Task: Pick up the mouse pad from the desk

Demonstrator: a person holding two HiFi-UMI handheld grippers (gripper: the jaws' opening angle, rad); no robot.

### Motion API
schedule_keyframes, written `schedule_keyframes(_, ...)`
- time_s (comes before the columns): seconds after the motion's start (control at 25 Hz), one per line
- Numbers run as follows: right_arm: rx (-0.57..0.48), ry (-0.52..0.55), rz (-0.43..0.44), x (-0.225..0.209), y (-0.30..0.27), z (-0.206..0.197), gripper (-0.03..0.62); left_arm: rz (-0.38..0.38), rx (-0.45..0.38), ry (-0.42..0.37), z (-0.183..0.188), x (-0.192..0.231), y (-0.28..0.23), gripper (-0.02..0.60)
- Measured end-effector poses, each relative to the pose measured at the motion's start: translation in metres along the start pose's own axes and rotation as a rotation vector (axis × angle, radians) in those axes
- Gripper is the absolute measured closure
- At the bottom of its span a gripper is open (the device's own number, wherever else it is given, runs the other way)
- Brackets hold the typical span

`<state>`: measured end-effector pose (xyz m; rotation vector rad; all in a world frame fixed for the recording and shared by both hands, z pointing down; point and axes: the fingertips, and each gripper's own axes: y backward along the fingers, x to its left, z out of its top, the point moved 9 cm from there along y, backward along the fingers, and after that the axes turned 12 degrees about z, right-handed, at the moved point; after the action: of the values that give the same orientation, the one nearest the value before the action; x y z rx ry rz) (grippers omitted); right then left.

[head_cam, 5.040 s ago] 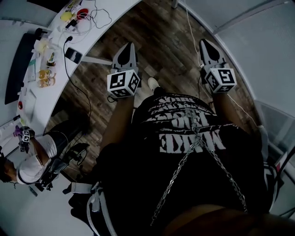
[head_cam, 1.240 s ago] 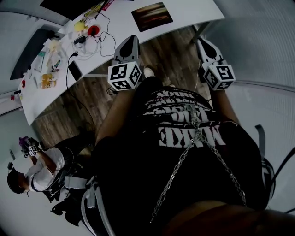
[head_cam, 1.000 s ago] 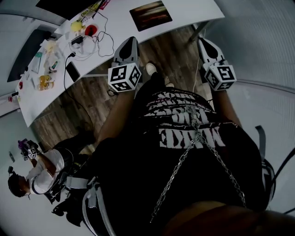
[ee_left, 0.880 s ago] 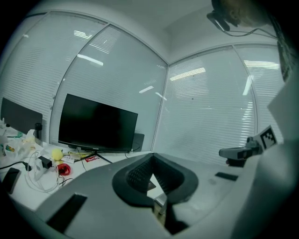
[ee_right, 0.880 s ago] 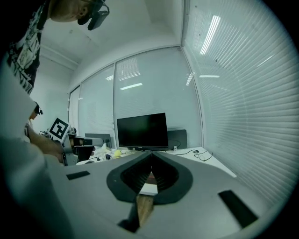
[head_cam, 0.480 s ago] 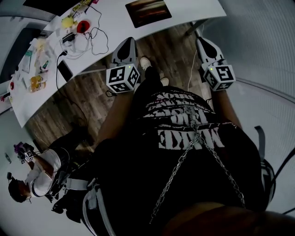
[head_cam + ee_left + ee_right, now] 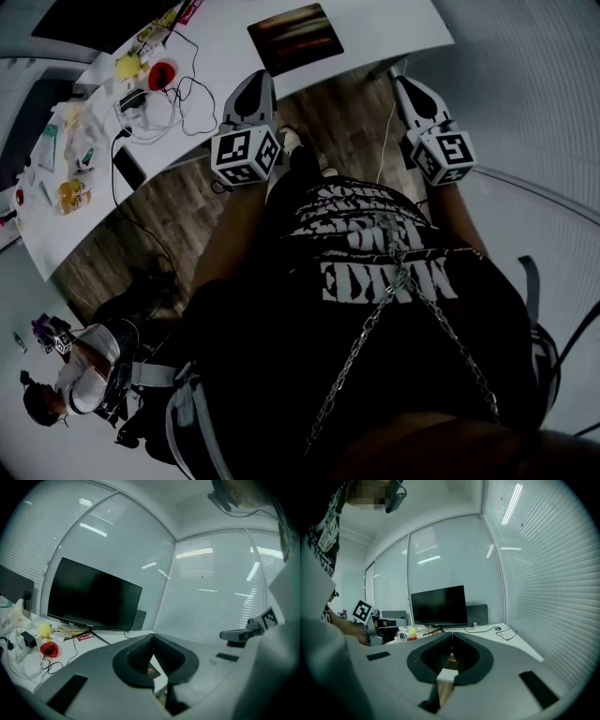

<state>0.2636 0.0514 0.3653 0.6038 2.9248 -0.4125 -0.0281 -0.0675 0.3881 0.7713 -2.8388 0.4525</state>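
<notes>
A dark rectangular mouse pad [image 7: 295, 37] with a streaky brown-and-orange print is lying flat on the white desk [image 7: 394, 28], sitting slightly askew near the desk's front edge, toward its right end.

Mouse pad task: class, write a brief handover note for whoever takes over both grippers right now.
Left gripper: shut, empty, in the air near the desk's front edge.
Right gripper: shut, empty, near the desk's right corner.
Mouse pad: lies flat on the desk, just beyond the left gripper, untouched.
Done: nothing gripped yet.
Left: bring a gripper to the pad's near edge, open it, close on the pad, lift it off.
</notes>
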Motion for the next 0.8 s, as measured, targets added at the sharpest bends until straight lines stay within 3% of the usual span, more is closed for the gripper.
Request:
schedule_keyframes(0.6, -0.008, 0.049, -0.032, -0.022, -0.075, 0.036, 0.592, -0.029, -0.015, 0.005, 0.038, 0.049, -0.078, 0.574)
schedule_keyframes(0.8, -0.035, 0.080, -0.074, -0.025, -0.094, 0.048, 0.592, -0.079, -0.047, -0.015, 0.052, 0.056, -0.099, 0.574)
